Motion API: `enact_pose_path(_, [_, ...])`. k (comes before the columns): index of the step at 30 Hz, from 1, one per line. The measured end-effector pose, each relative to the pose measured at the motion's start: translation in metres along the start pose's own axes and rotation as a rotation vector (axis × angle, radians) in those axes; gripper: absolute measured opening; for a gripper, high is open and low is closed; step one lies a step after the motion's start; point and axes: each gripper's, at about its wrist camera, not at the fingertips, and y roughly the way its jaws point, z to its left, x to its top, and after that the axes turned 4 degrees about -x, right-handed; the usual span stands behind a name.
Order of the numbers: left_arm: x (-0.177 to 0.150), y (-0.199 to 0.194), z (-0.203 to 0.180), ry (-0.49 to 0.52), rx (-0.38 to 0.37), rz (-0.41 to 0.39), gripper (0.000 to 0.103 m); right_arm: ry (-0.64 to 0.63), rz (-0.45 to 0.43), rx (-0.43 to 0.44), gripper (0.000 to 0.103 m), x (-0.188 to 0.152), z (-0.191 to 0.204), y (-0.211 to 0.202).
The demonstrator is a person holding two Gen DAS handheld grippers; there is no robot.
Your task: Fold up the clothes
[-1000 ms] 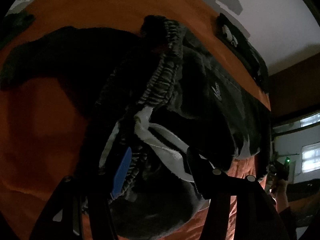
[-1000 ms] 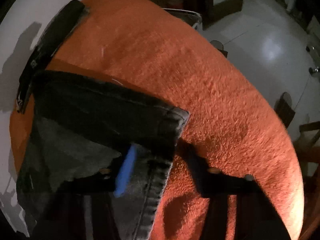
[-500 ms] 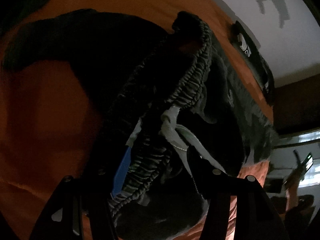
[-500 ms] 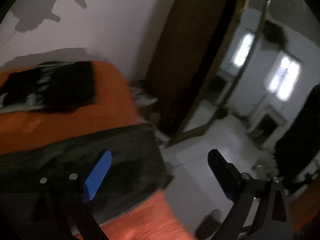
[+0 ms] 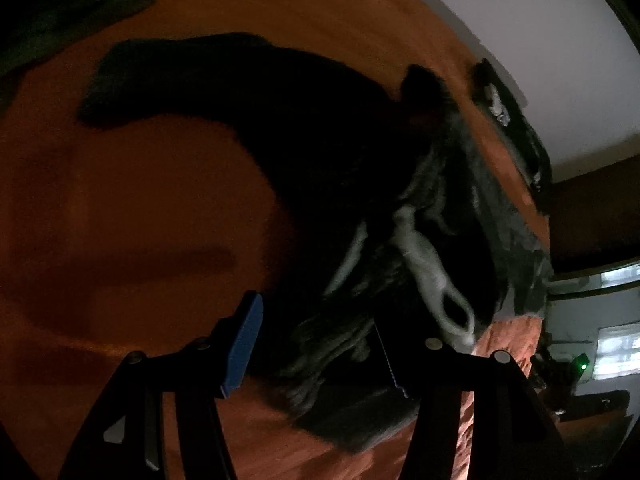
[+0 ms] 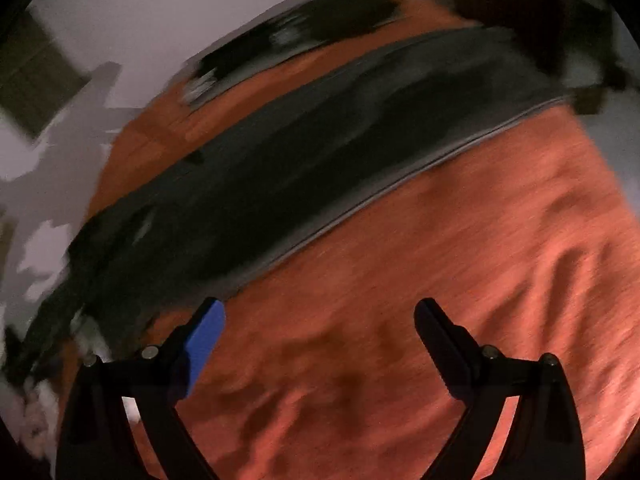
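Dark trousers (image 5: 320, 140) with a ribbed elastic waistband (image 5: 332, 336) and a white drawstring (image 5: 424, 256) lie bunched on the orange blanket (image 5: 140, 200). My left gripper (image 5: 318, 346) has the waistband bunched between its fingers and seems shut on it. In the blurred right wrist view, grey jeans (image 6: 320, 152) stretch flat across the blanket (image 6: 440, 240). My right gripper (image 6: 320, 320) hangs wide open over bare blanket just in front of the jeans, with nothing between its fingers.
A black folded garment with white marks (image 6: 304, 28) lies at the blanket's far edge by the pale wall (image 6: 140, 20); it also shows in the left wrist view (image 5: 504, 120). Another dark cloth (image 5: 68, 12) lies far left. A lit window (image 5: 612, 356) is at right.
My right gripper let go of the jeans hem, opened wide and swung across to another part of the bed. My left gripper moved sideways, dragging the trouser waistband with it.
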Motion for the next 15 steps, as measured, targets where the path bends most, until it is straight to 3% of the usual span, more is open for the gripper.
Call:
enact_pose_path(7, [-0.04, 0.002, 0.038, -0.01, -0.024, 0.053, 0.061, -0.203, 0.155, 0.131, 0.096, -0.05, 0.103, 0.036])
enact_pose_path(15, [-0.071, 0.036, 0.032, 0.021, -0.017, 0.03, 0.061, -0.241, 0.231, 0.186, 0.096, -0.072, 0.141, 0.052])
